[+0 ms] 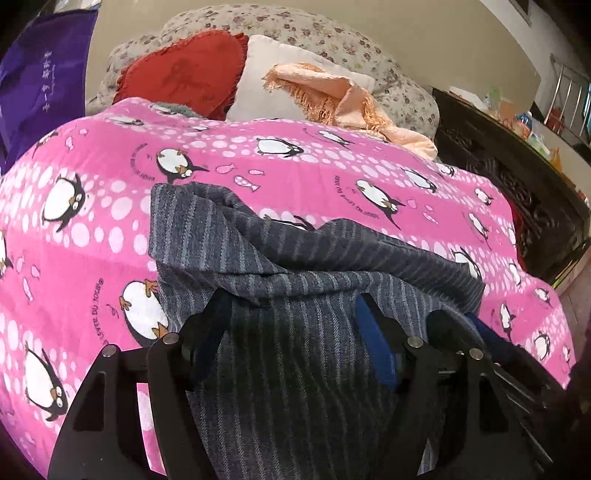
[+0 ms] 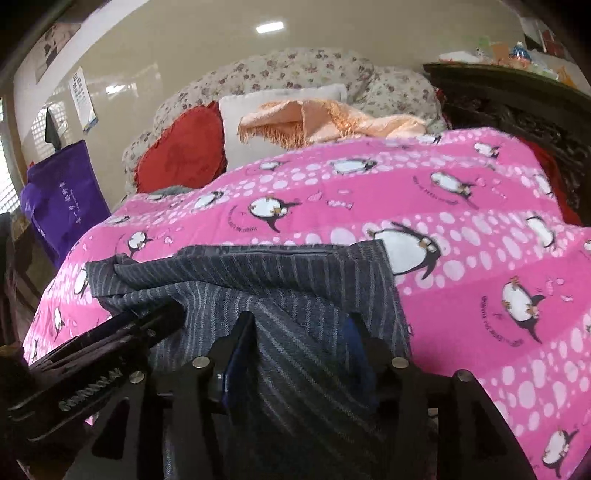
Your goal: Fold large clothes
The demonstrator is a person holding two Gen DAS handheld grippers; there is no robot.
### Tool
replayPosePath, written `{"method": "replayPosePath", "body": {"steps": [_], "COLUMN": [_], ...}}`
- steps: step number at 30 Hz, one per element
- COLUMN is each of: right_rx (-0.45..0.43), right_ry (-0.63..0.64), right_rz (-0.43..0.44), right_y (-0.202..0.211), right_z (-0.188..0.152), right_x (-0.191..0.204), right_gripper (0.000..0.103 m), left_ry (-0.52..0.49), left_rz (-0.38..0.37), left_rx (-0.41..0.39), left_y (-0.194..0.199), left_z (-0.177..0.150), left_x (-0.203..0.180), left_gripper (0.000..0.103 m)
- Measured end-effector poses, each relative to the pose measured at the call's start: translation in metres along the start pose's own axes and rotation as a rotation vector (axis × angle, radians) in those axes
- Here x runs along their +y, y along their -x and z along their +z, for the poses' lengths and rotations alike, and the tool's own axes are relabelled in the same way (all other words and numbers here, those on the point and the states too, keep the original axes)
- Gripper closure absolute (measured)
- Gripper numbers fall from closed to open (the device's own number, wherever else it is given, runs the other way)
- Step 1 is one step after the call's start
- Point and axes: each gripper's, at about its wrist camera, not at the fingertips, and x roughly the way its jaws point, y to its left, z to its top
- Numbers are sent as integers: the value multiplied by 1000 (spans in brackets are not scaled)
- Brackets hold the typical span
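A grey striped garment (image 1: 295, 258) lies on the pink penguin blanket (image 1: 92, 221), part folded over itself. It also shows in the right wrist view (image 2: 258, 280). My left gripper (image 1: 291, 306) has its jaws apart with a bunch of the grey cloth between the fingers, and the cloth drapes over them. My right gripper (image 2: 299, 332) stands the same way, with grey cloth filling the gap between its fingers. The two grippers are side by side at the garment's near edge; the left one shows in the right wrist view (image 2: 110, 339).
Beyond the blanket (image 2: 461, 221) lie a red cushion (image 1: 188, 77), a white pillow (image 1: 266, 81), a peach fringed shawl (image 1: 332, 96) and a floral quilt (image 1: 295, 26). A purple bag (image 1: 37, 85) hangs at the left. A dark carved headboard (image 1: 517, 184) runs along the right.
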Motion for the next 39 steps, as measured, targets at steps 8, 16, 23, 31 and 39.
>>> {"method": "replayPosePath", "body": {"steps": [8, 16, 23, 31, 39], "right_rx": [33, 42, -30, 168, 212], "right_ry": [-19, -78, -31, -121, -226], "right_rz": [25, 113, 79, 327, 556], "right_y": [-15, -3, 87, 73, 26], "right_z": [2, 4, 9, -62, -67], "right_x": [-6, -18, -51, -76, -91], "right_gripper": [51, 46, 29, 29, 34], "left_ry": [15, -50, -55, 22, -63], "left_rz": [18, 21, -80, -226, -272], "left_rx": [5, 83, 71, 152, 223], "left_y": [-9, 0, 82, 84, 71], "left_z": [3, 13, -14, -103, -91], "left_x": [0, -10, 26, 45, 32], "left_gripper": [34, 27, 18, 17, 17]}}
